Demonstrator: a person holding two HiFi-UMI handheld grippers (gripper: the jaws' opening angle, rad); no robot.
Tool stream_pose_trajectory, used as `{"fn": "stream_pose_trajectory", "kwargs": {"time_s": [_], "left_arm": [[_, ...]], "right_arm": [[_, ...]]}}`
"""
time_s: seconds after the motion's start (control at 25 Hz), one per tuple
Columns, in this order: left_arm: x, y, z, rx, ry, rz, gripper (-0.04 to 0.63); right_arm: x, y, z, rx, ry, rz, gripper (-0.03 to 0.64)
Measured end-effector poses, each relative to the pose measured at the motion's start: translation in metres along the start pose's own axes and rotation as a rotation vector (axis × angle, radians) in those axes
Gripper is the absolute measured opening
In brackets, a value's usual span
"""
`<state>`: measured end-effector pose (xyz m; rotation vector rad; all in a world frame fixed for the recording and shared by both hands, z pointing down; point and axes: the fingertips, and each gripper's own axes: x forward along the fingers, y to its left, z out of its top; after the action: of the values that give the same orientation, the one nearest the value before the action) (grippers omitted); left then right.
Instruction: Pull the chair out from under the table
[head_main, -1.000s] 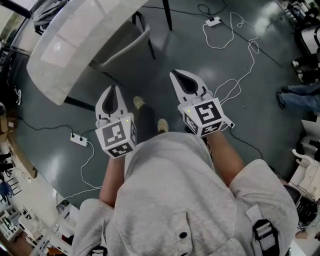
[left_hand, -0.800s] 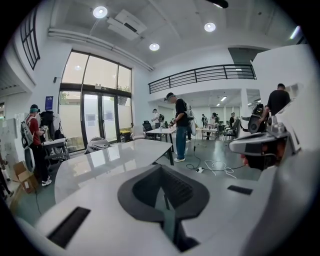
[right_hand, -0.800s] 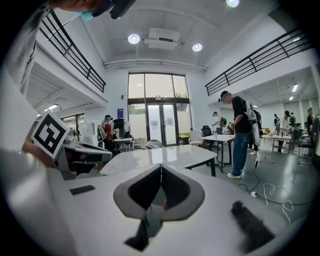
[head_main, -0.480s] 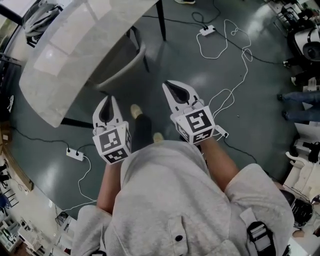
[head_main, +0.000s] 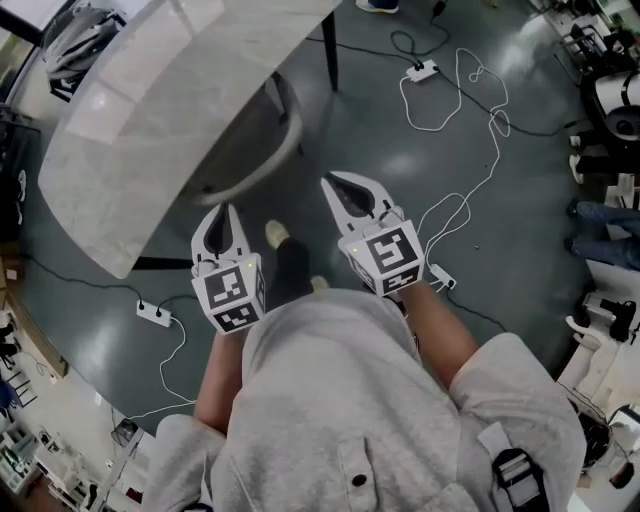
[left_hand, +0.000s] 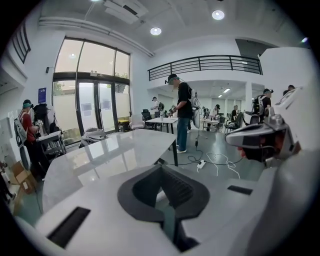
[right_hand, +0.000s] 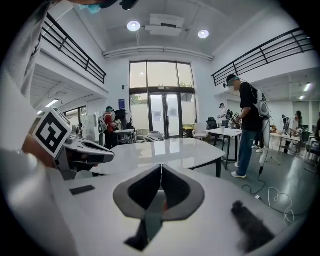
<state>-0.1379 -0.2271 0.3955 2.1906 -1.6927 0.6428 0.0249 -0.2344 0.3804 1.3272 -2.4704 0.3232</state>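
Mostly, the chair (head_main: 268, 140) is hiding beneath the pale surface (head_main: 150, 110); only its curved grey rim and one dark leg are showing in the head view. Neither gripper view is showing it, just the glossy top and people (right_hand: 247, 125) standing farther off in the room. The person's forearms (head_main: 225, 365) are extending forward side by side, angled slightly downward. The left gripper (head_main: 227, 210) and right gripper (head_main: 328, 182) are holding their fingers pressed together, gripping nothing and not touching the chair.
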Motion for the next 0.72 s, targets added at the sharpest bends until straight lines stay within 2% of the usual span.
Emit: {"fn": "stream_pose_trajectory", "kwargs": {"time_s": [0.24, 0.4, 0.56, 0.72], "left_arm": [[0.035, 0.024, -0.007, -0.018, 0.056, -0.008, 0.012], [0.062, 0.032, -0.013, -0.025, 0.097, -0.06, 0.012], [0.088, 0.031, -0.019, 0.02, 0.106, -0.117, 0.014], [0.106, 0.022, -0.035, 0.054, 0.168, -0.146, 0.014]], "right_arm": [[0.046, -0.012, -0.004, -0.022, 0.058, 0.035, 0.025], [0.081, -0.024, 0.001, -0.085, 0.099, 0.078, 0.026], [0.106, -0.036, 0.0, -0.128, 0.133, 0.142, 0.026], [0.121, -0.059, -0.008, -0.135, 0.181, 0.207, 0.026]]}}
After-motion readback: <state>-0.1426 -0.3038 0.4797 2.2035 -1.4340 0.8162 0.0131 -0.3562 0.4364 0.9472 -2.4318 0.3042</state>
